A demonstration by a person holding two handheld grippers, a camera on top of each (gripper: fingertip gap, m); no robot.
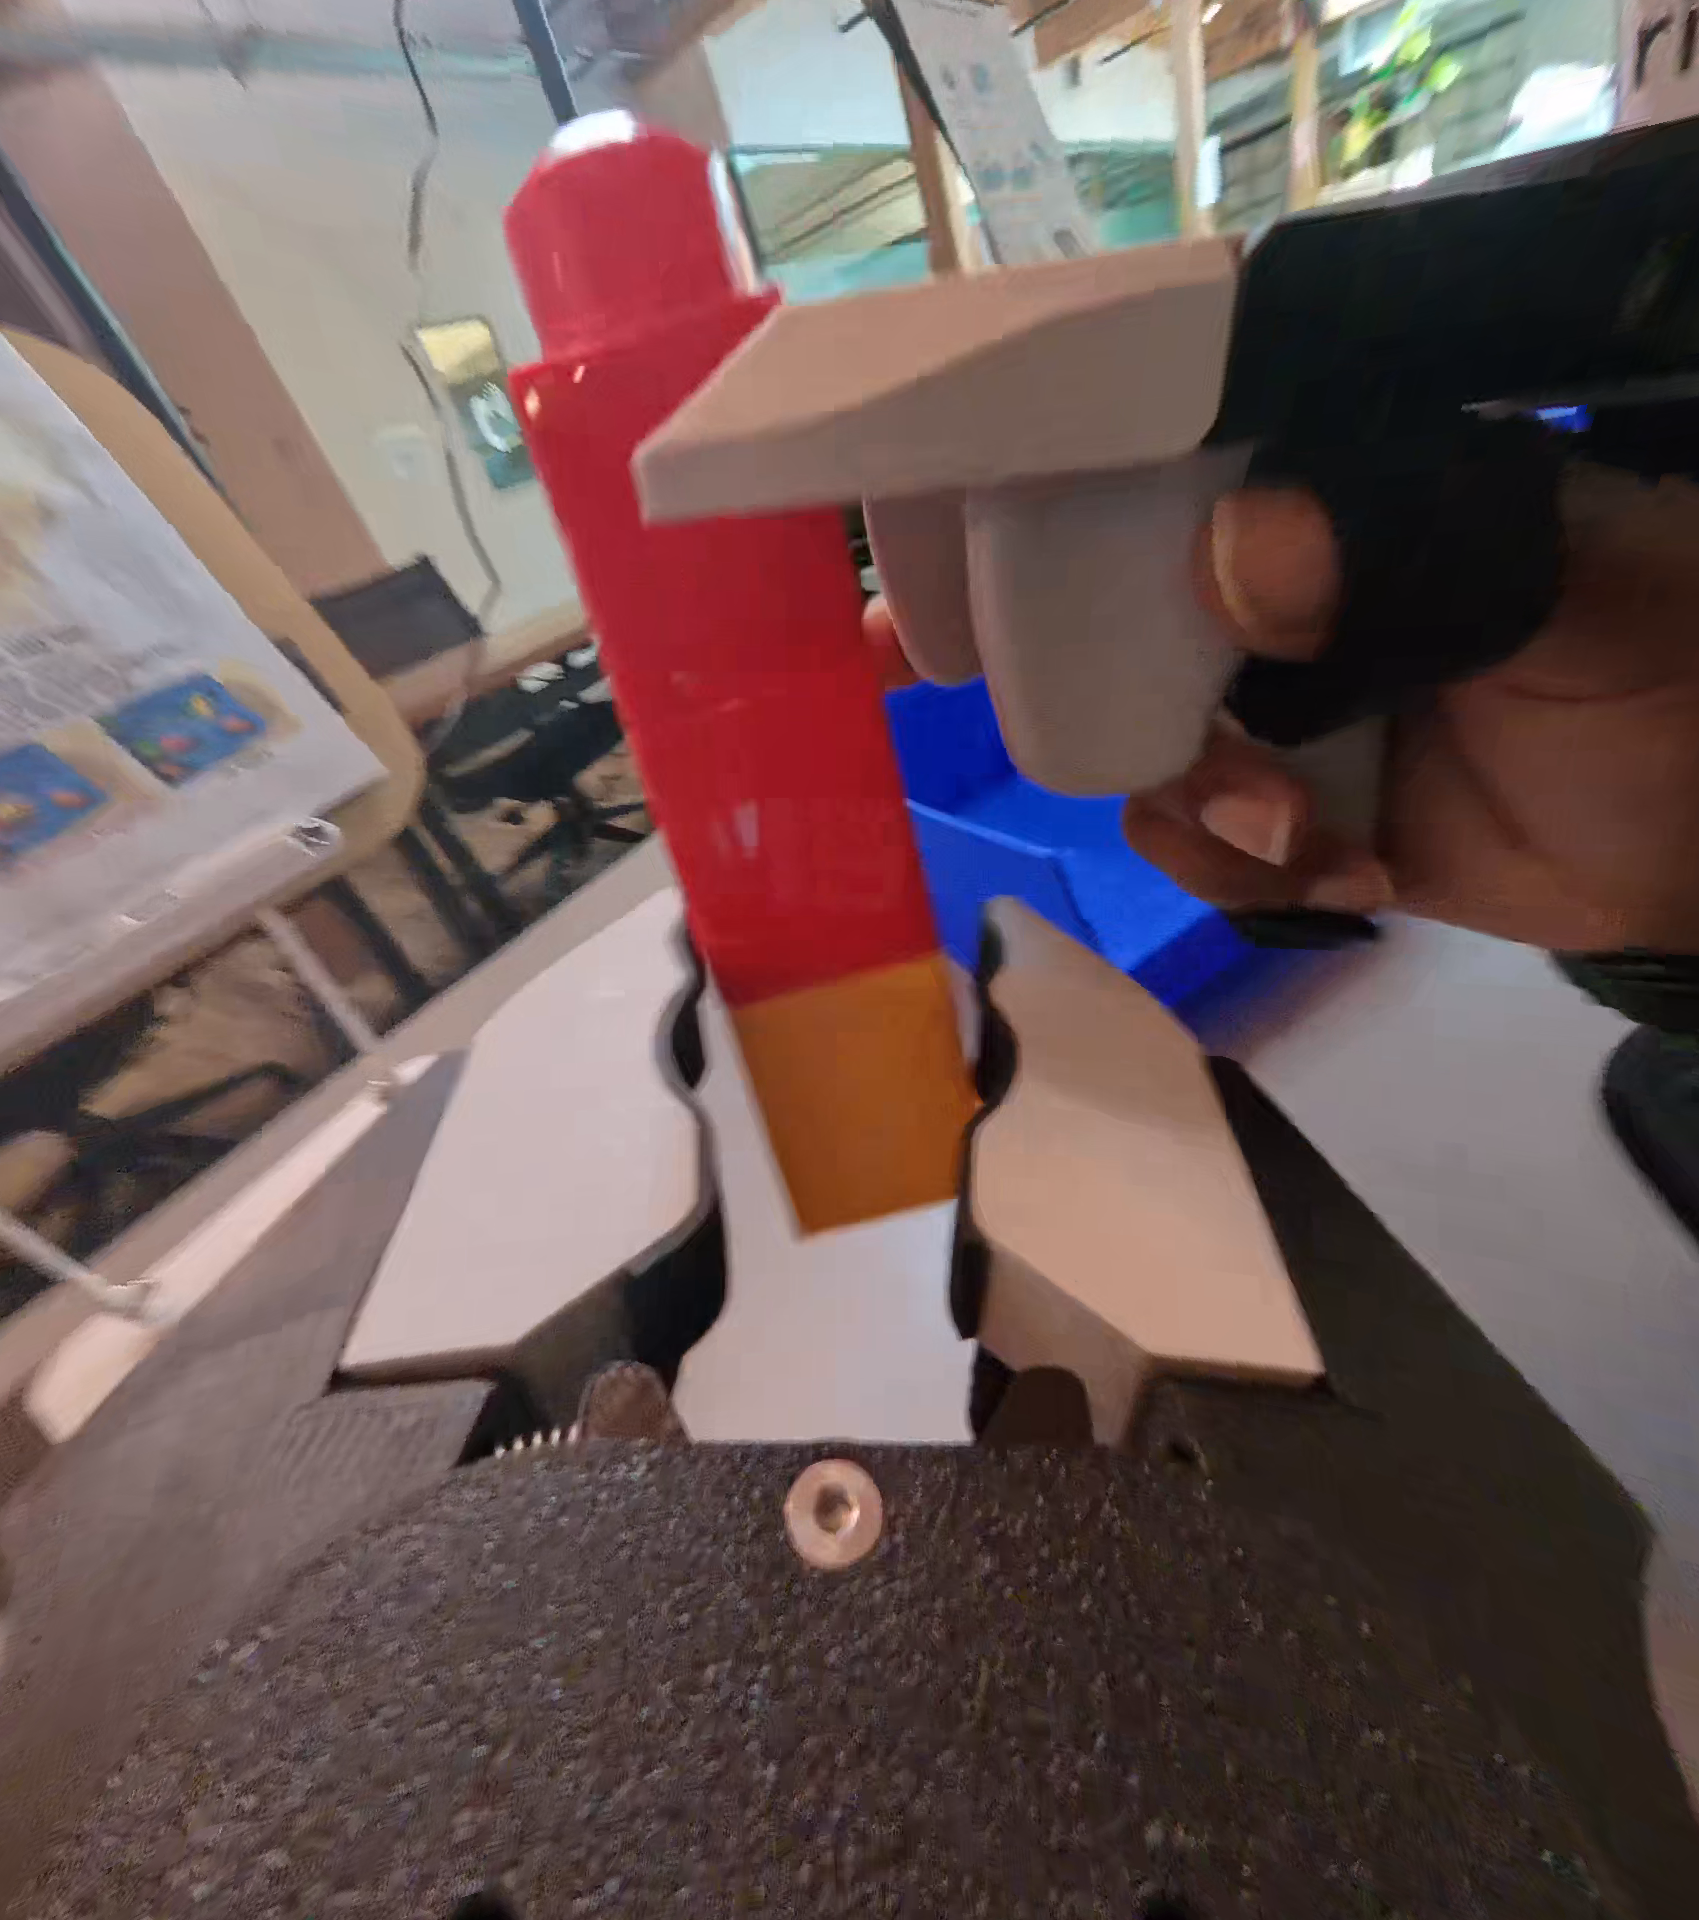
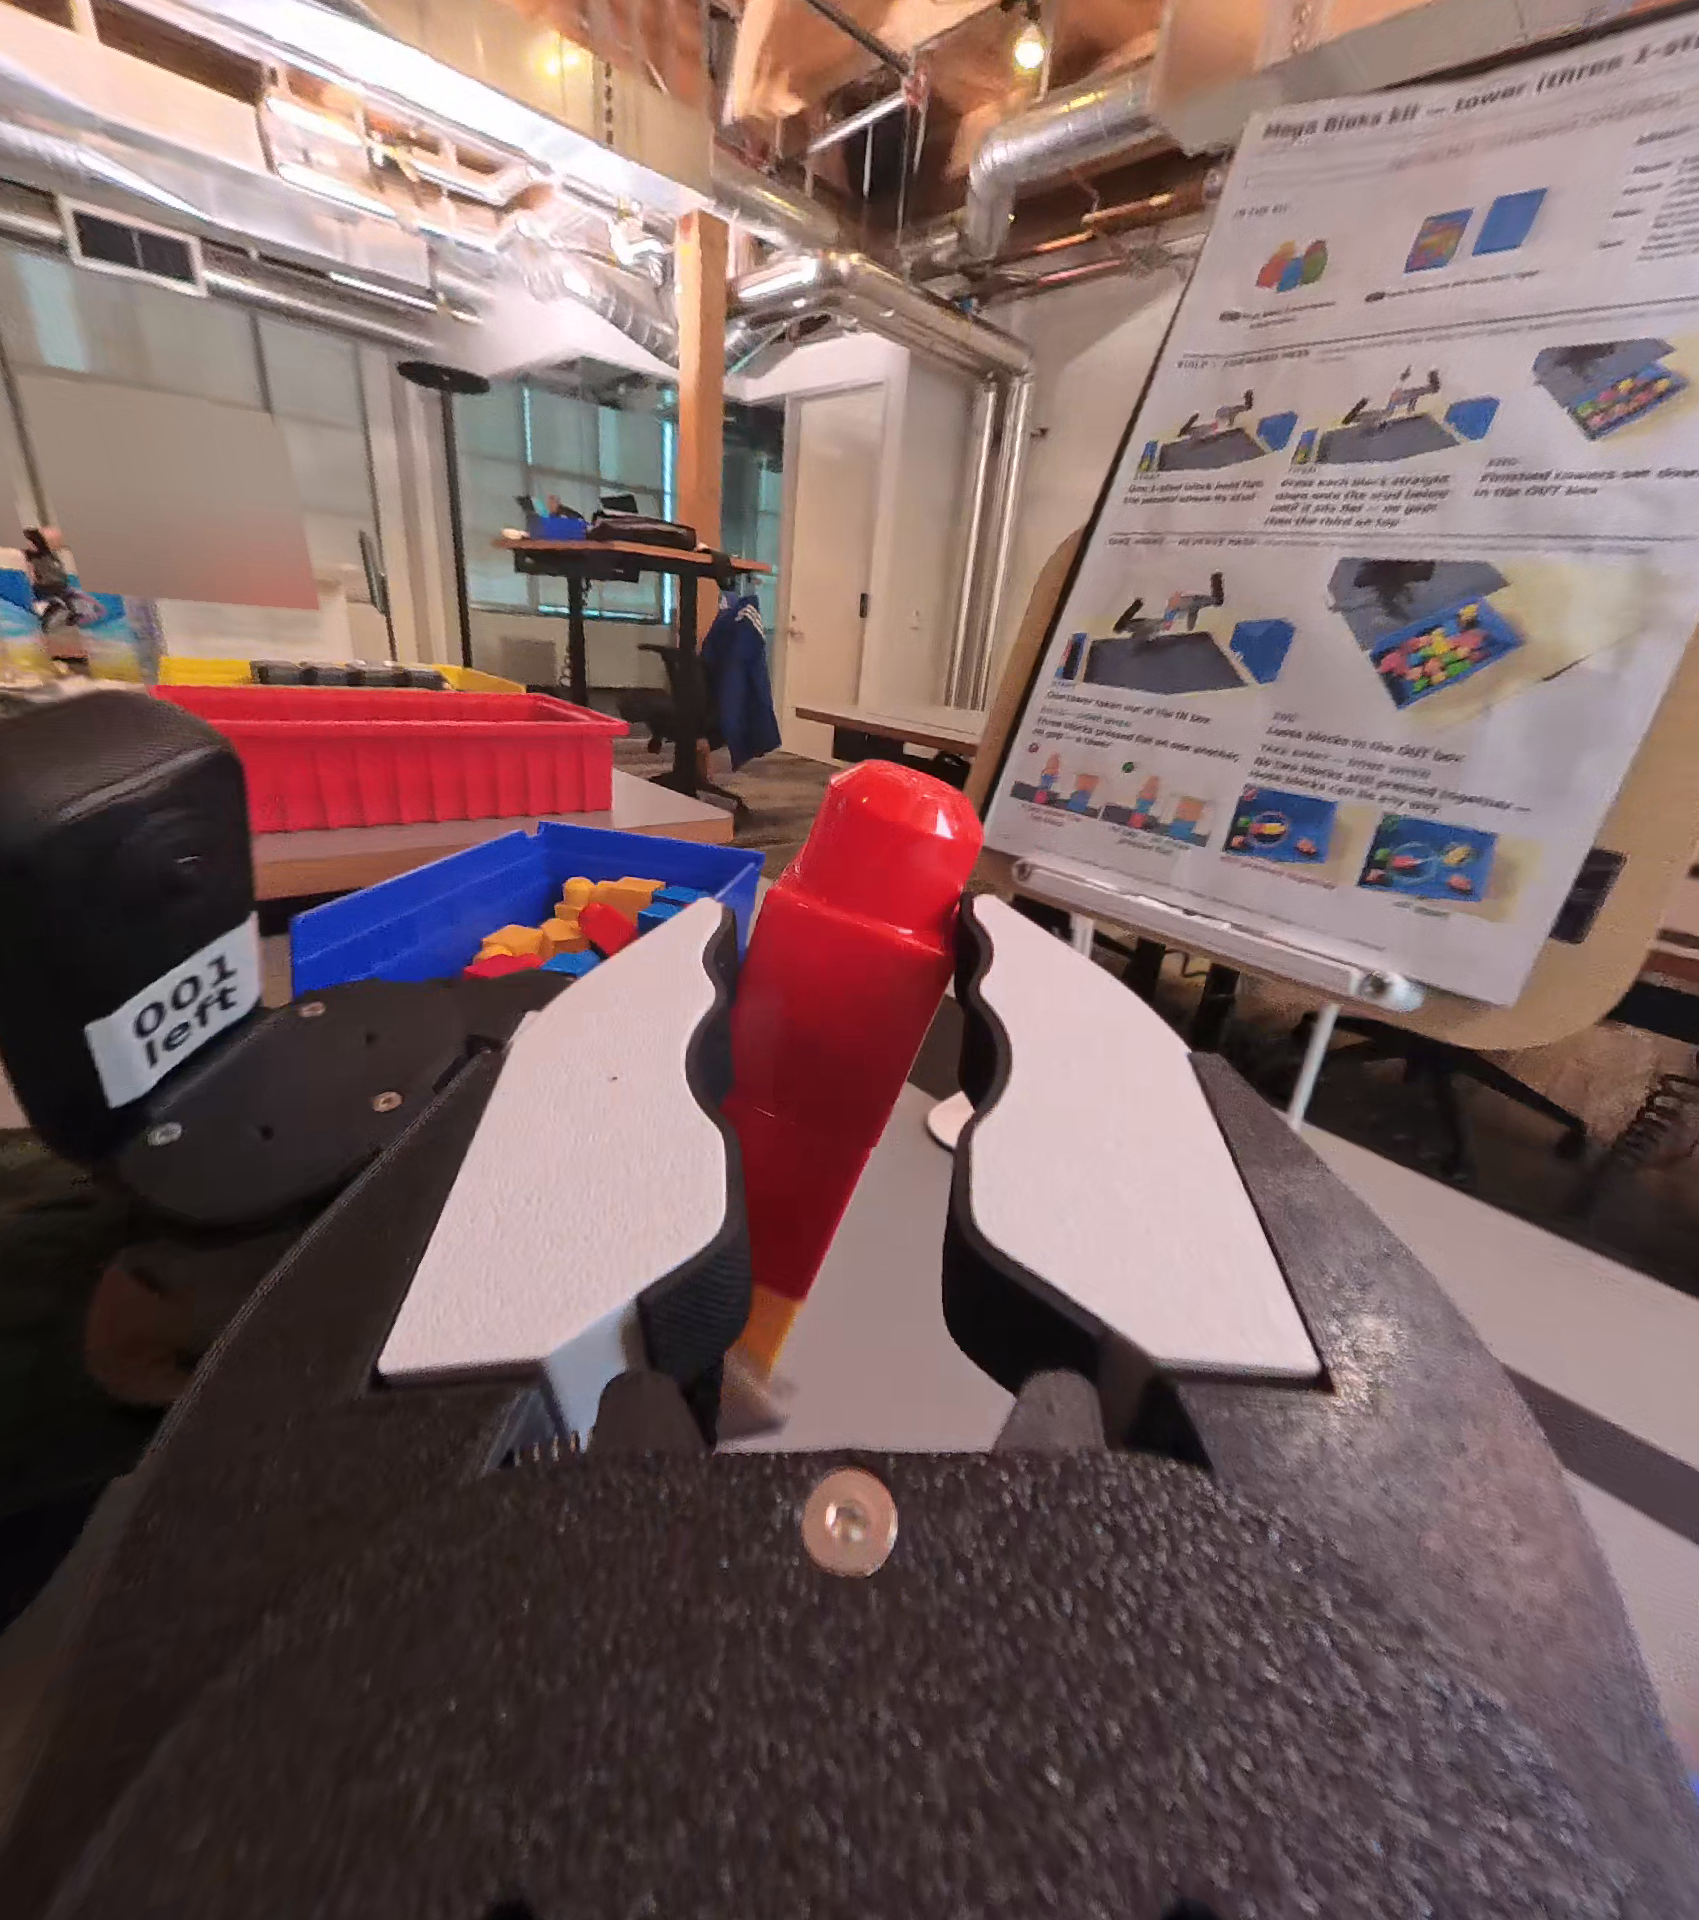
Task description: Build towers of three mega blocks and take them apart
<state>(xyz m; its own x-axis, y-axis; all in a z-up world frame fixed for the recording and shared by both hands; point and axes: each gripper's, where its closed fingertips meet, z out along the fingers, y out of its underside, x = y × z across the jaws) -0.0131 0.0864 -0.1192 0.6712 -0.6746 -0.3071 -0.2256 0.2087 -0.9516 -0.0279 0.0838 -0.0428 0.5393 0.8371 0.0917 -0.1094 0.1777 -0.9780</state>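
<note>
- While our left gripper (image 1: pixel 834 1081) has its fingers clamped on the orange block (image 1: pixel 855 1091), a careless twist could spill the tilted tower (image 1: pixel 720 644) onto the bench (image 1: pixel 1427 1060).
- Our right gripper (image 2: pixel 840 997) pinches the red blocks (image 2: pixel 829 1039) above; uneven pulling may jam them.

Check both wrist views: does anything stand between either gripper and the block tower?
Nothing visible does. The left gripper already has the tower's orange bottom block between its fingers, and the right gripper has its fingers on either side of the red blocks above. Whether either is fully clamped is unclear.
</note>
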